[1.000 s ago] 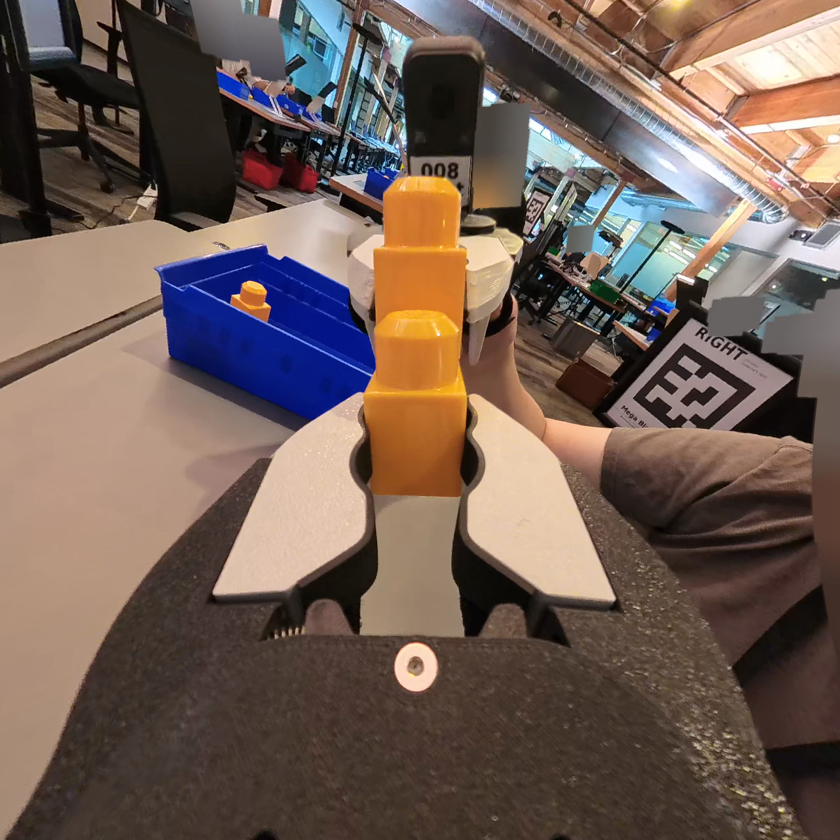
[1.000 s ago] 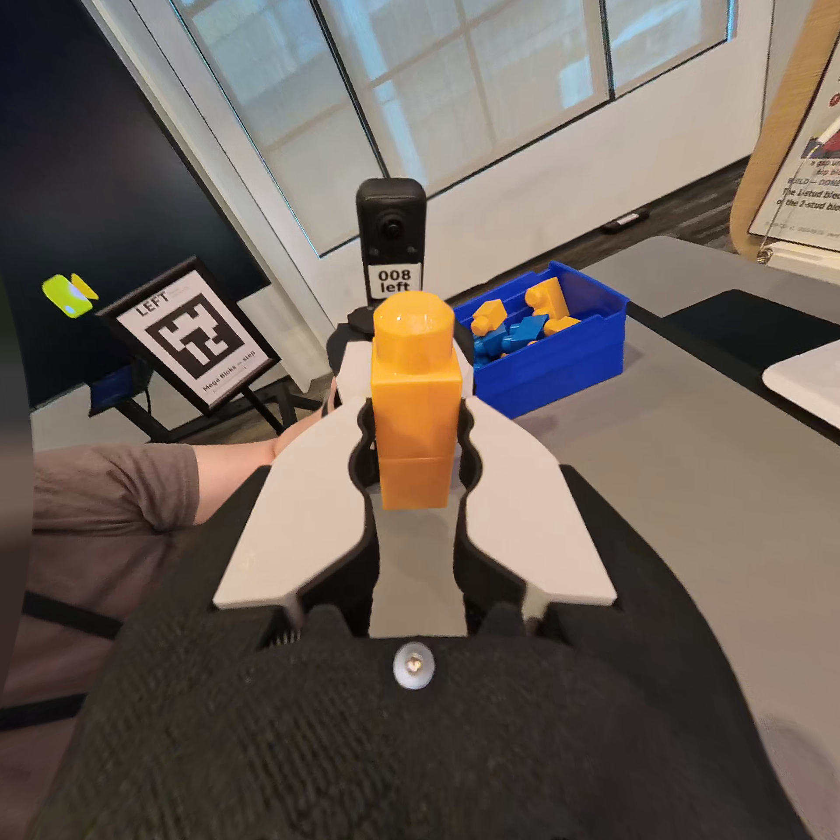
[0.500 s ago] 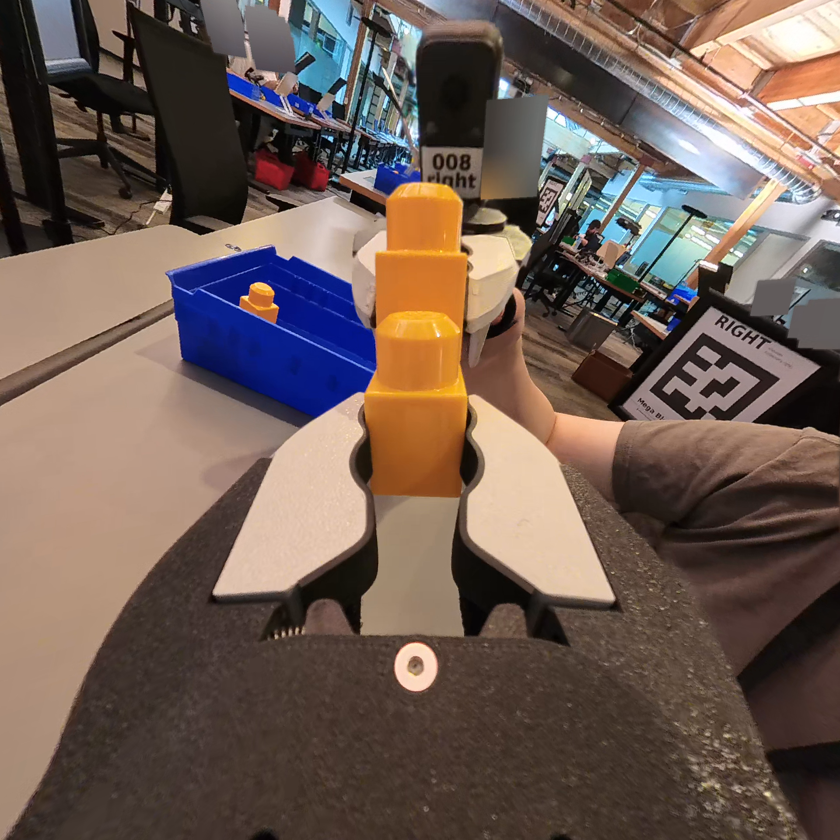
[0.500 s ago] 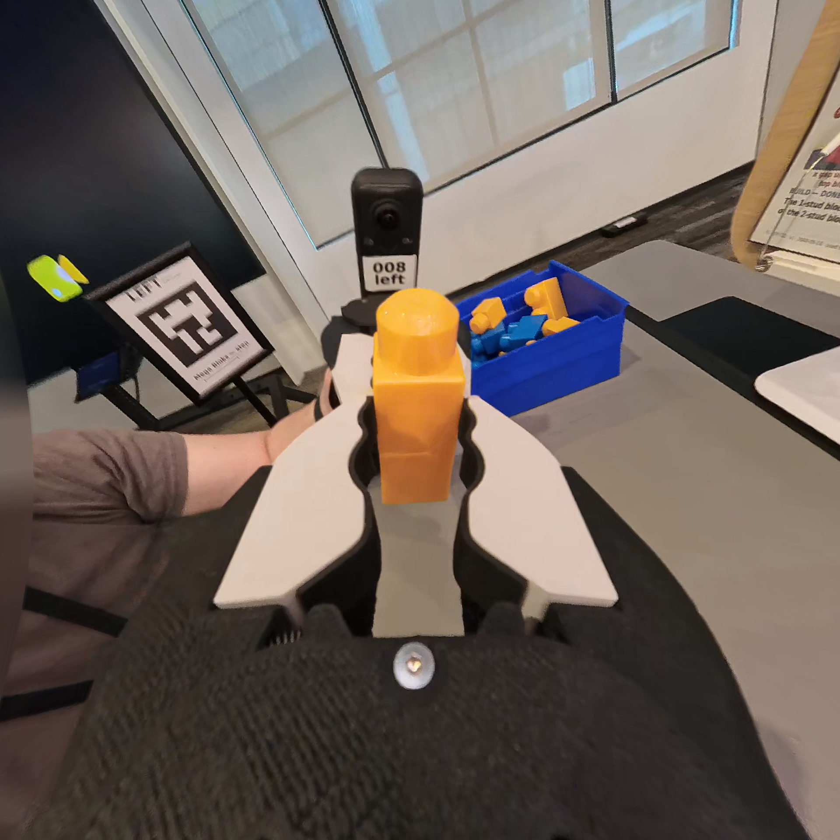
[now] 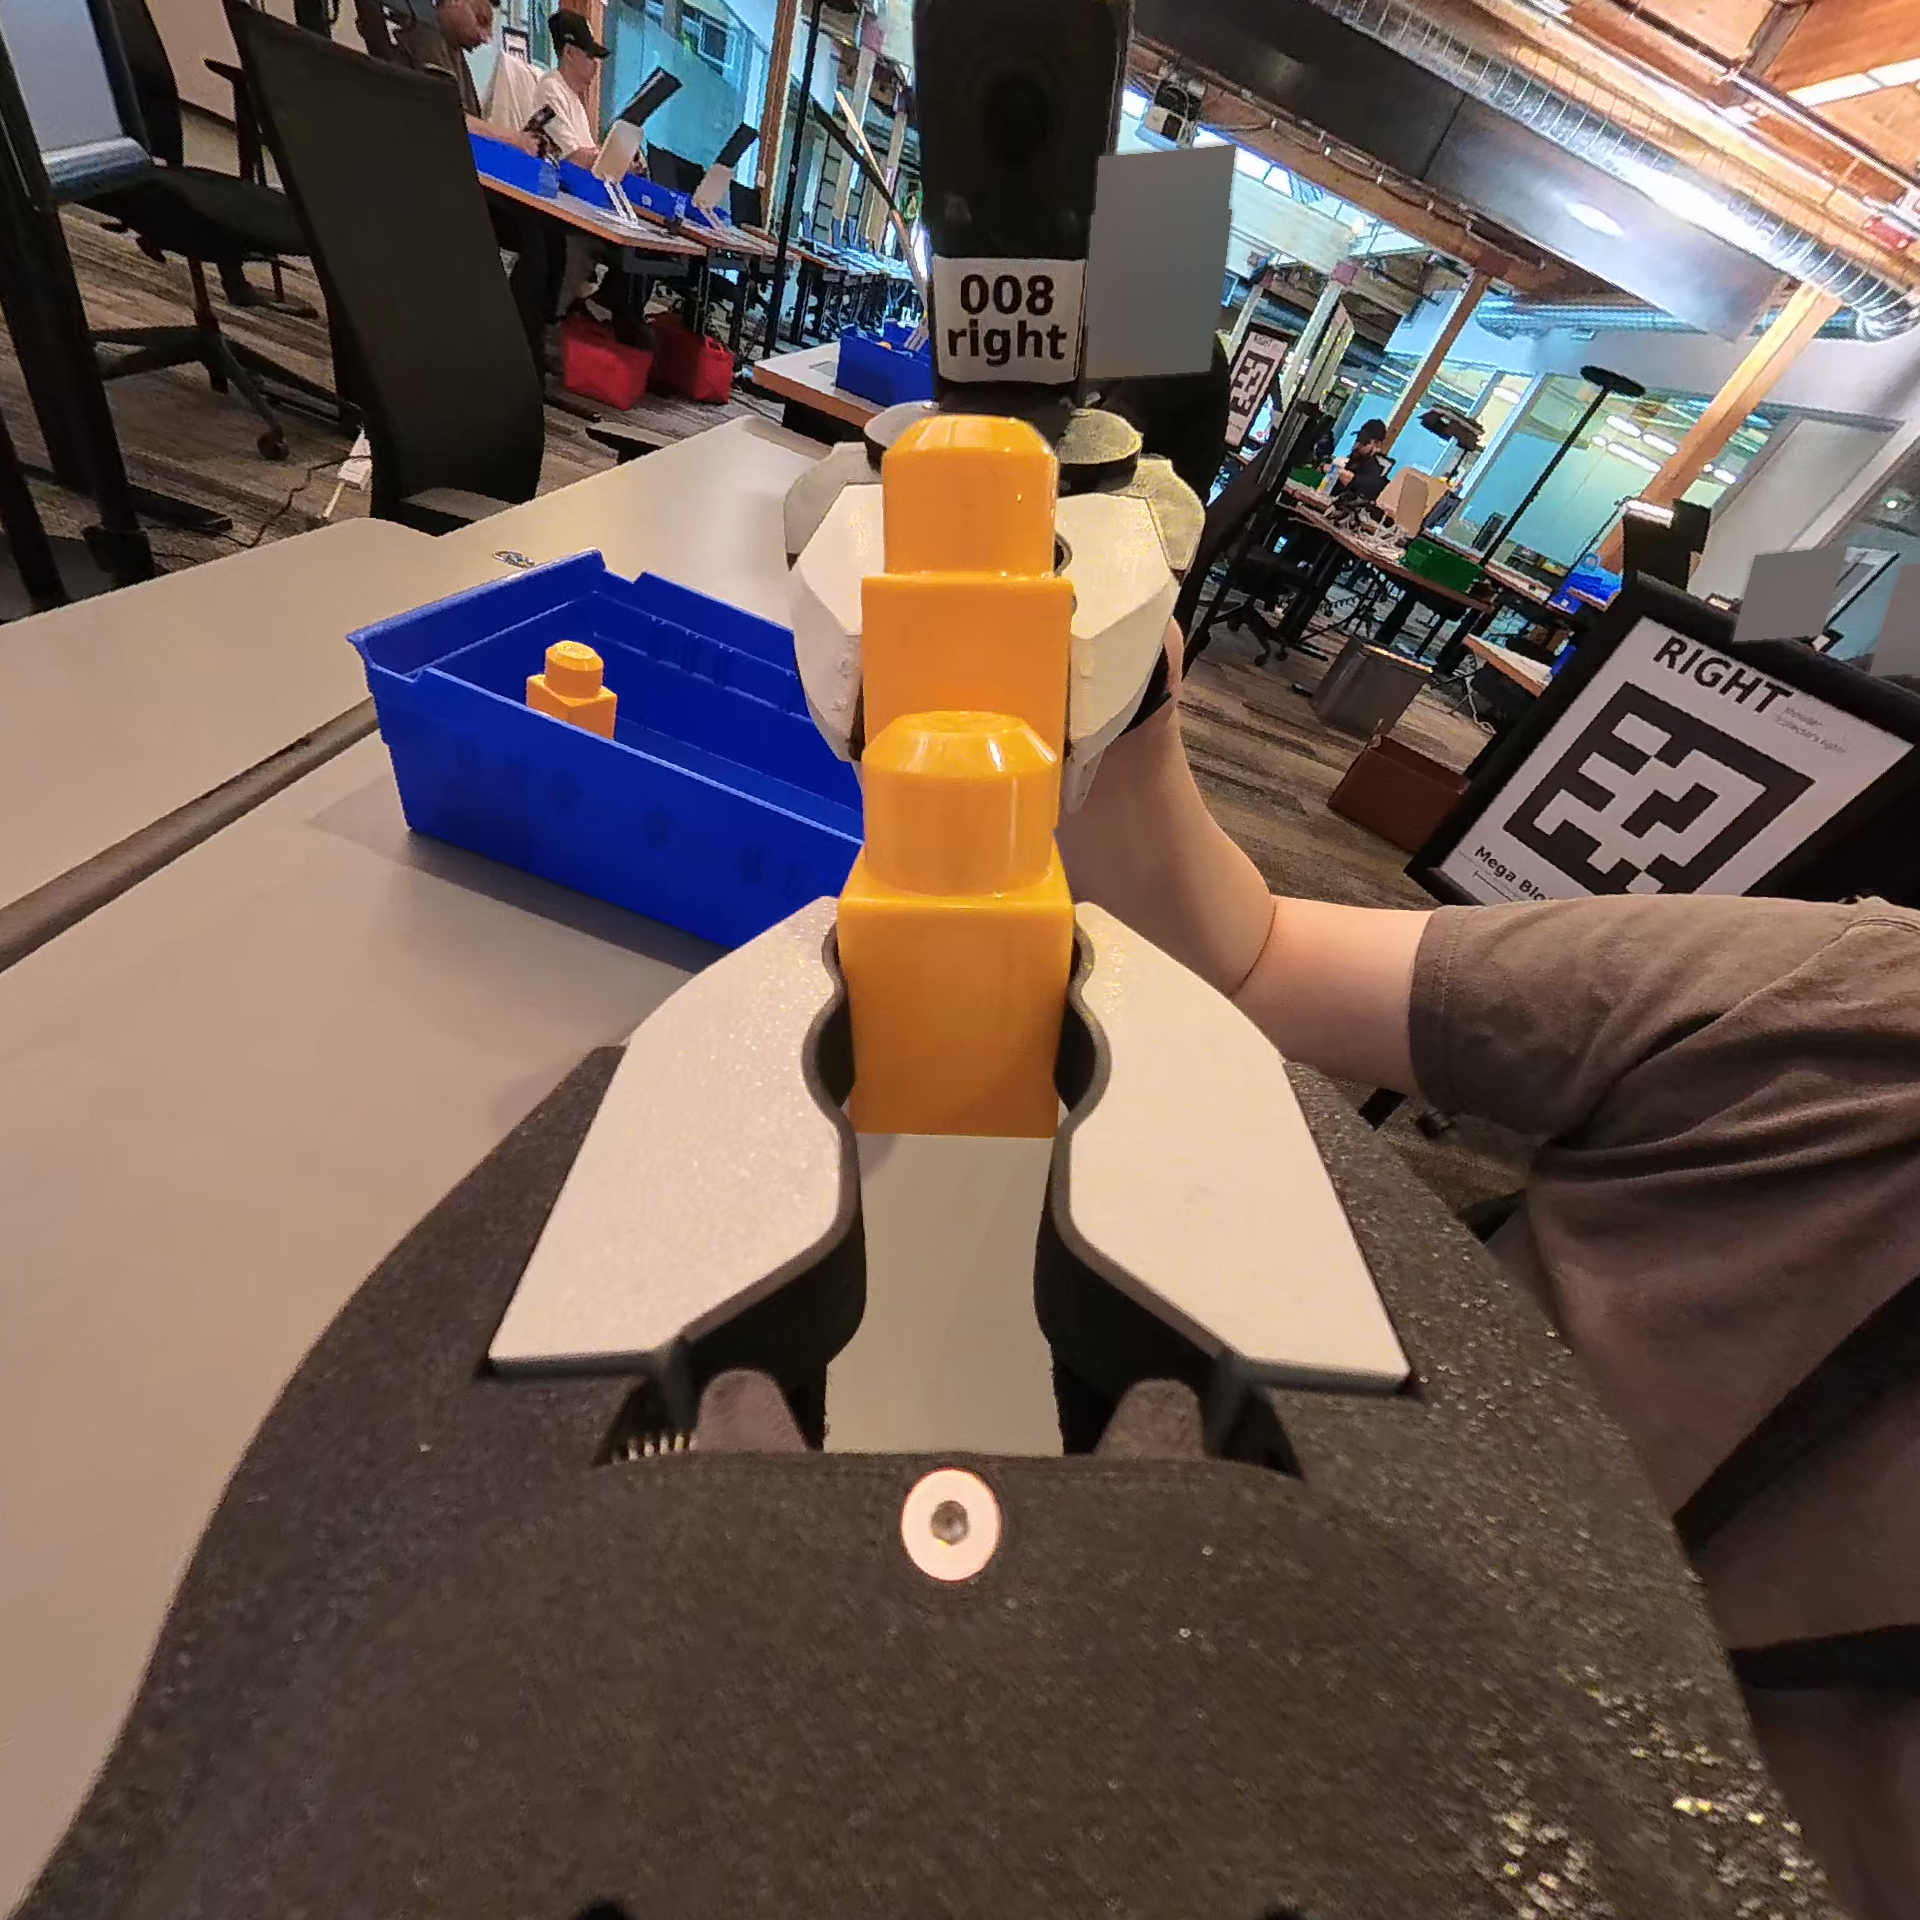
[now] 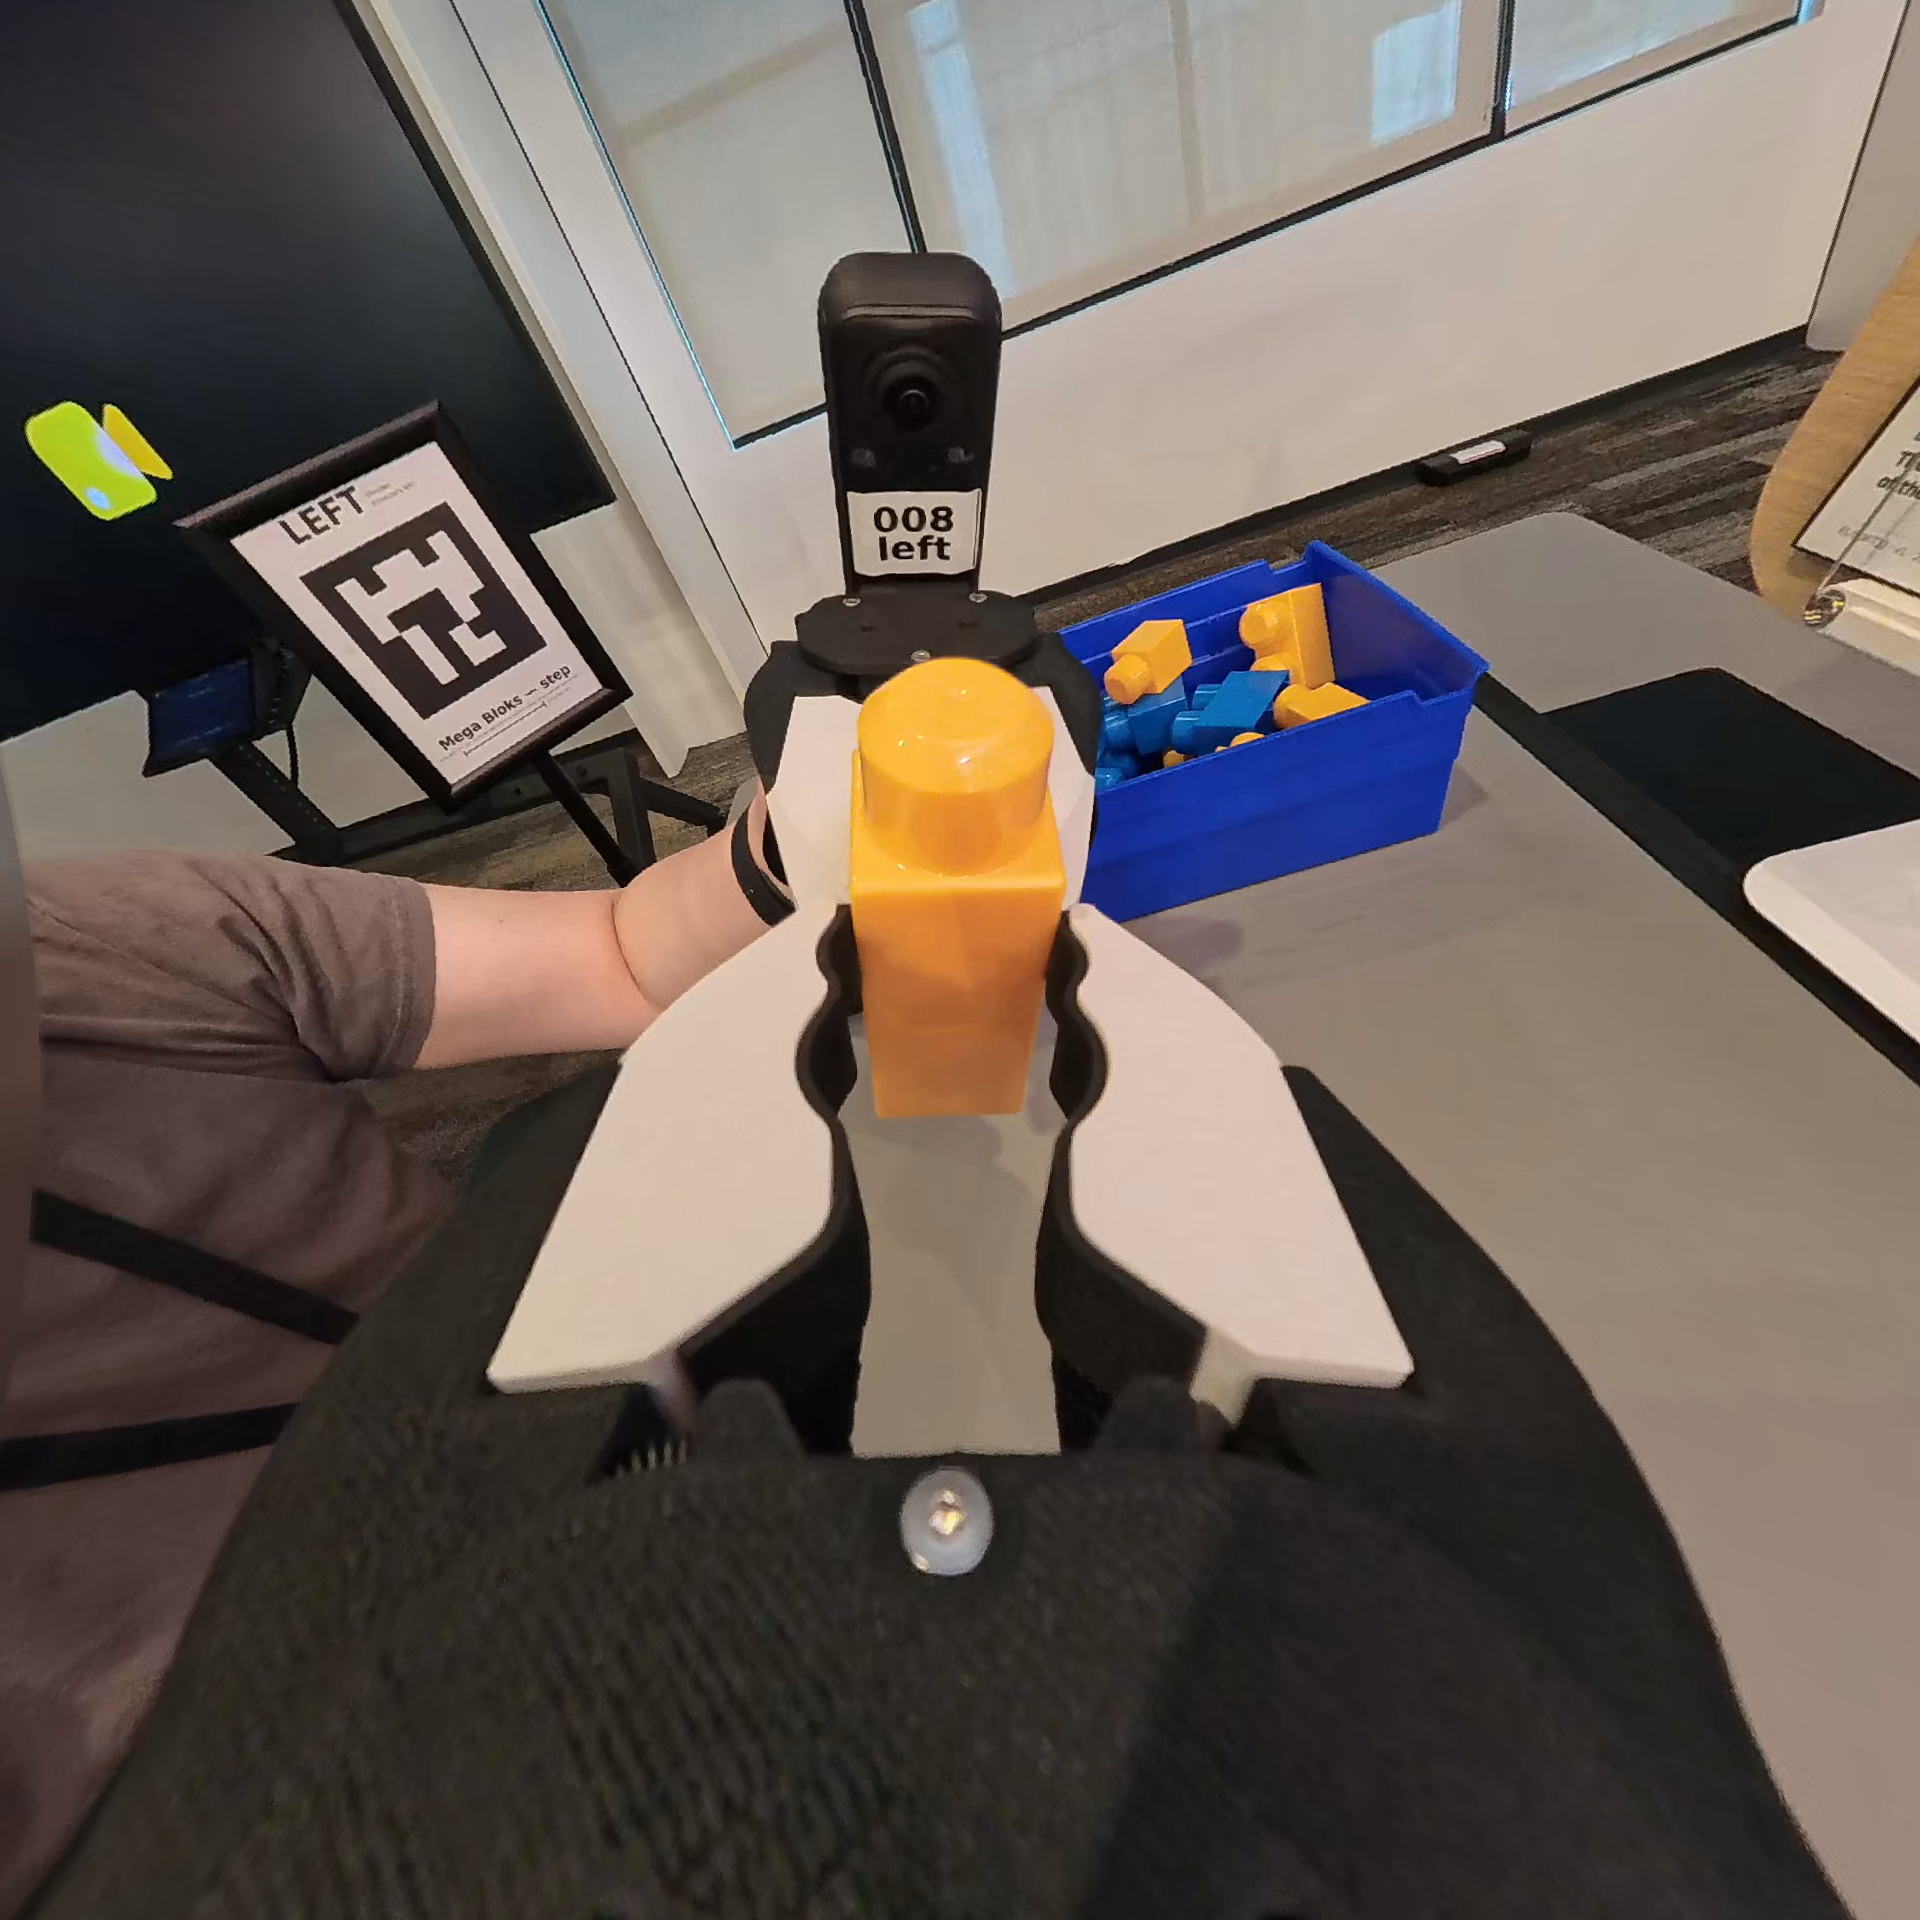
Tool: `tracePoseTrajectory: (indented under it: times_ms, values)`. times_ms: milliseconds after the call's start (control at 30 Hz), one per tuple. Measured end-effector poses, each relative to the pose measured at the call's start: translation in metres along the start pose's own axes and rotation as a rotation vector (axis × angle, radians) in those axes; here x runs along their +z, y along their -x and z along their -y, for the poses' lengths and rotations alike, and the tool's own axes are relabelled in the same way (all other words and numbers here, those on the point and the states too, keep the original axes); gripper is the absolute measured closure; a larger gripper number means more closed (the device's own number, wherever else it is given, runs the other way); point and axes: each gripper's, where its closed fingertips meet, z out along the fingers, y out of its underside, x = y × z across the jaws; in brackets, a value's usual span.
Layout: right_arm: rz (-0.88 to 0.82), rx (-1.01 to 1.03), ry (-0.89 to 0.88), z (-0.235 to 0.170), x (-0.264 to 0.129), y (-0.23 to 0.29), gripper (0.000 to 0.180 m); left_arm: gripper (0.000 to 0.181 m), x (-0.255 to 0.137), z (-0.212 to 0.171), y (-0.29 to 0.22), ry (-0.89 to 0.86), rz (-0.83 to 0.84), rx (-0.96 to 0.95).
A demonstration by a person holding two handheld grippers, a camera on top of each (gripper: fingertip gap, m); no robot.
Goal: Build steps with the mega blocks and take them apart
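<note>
My left gripper (image 5: 956, 935) is shut on an orange one-stud block (image 5: 956, 1018), held upright above the grey table (image 5: 260, 1039). Right behind it and a little higher, my right gripper (image 5: 977, 665) holds a second orange block (image 5: 966, 634). In the right wrist view my right gripper (image 6: 956, 925) is shut on that orange block (image 6: 951, 966), which shows a seam low on its body. The left gripper's white fingers (image 6: 816, 800) show just behind it. The left block is hidden there. I cannot tell whether the two blocks touch.
A blue bin (image 5: 623, 821) with one orange block (image 5: 571, 691) stands on the table at far left. Another blue bin (image 6: 1278, 821) holds several blue and orange blocks (image 6: 1226, 707). A framed sign (image 6: 416, 613) stands off the table. A white board edge (image 6: 1839, 914) lies at right. Left and right tips are no more than a few centimetres apart.
Both grippers stay shut on their blocks and stay face to face. The pair has shifted slightly, and the background in the left wrist view has levelled out.
</note>
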Motion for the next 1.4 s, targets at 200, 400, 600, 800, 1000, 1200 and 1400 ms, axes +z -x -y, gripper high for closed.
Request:
tracePoseTrajectory:
  times_ms: [200,400,600,800,1000,1200,1400]
  values:
    - [-0.016,0.005,-0.007,0.001,0.001,-0.001,0.143,0.145,0.000,0.001,0.000,-0.003,0.009,-0.010]
    - [-0.019,0.002,-0.013,0.002,0.002,-0.001,0.143,0.145,-0.001,0.001,0.000,0.002,0.011,-0.009]
    - [-0.008,-0.024,0.019,0.002,0.000,0.003,0.143,0.144,-0.002,0.001,-0.004,0.015,-0.041,-0.045]
    - [-0.061,-0.009,-0.004,0.012,-0.025,0.000,0.125,0.144,0.003,-0.015,-0.002,0.090,-0.077,-0.072]
    - [-0.049,0.023,0.214,-0.022,-0.019,0.001,0.126,0.144,0.012,-0.034,0.002,0.195,-0.026,0.006]
    - [-0.152,-0.104,0.379,-0.039,-0.027,-0.006,0.144,0.111,0.015,-0.035,-0.005,0.210,-0.033,0.037]
    - [-0.600,-0.278,0.305,-0.004,-0.161,-0.034,0.144,0.115,-0.001,-0.028,-0.004,0.223,0.023,0.109]
